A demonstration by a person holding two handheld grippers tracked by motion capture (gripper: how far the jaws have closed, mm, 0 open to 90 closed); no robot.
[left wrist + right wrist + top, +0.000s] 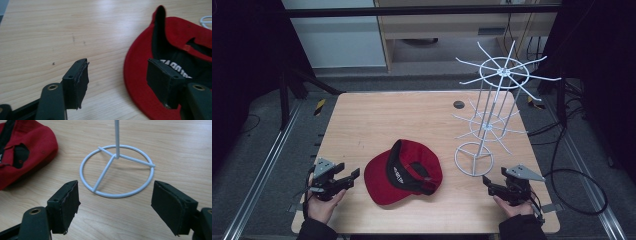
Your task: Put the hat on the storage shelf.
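Observation:
A red cap [404, 171] with a black lining lies upside down near the table's front middle; its brim [136, 75] points toward my left gripper [346, 178]. That gripper is open at the front left, just short of the brim, holding nothing. A white wire rack [492, 105] with two tiers of spokes stands at the right on a round ring base [117, 171]. My right gripper [497, 186] is open at the front right, a little in front of that base, with nothing between its jaws. The cap's back [22, 152] shows at the left of the right gripper view.
The wooden table [382, 115] has a dark round grommet [458, 104] near its far edge. Cables [577, 185] trail on the floor to the right, and metal rails run along both sides of the table.

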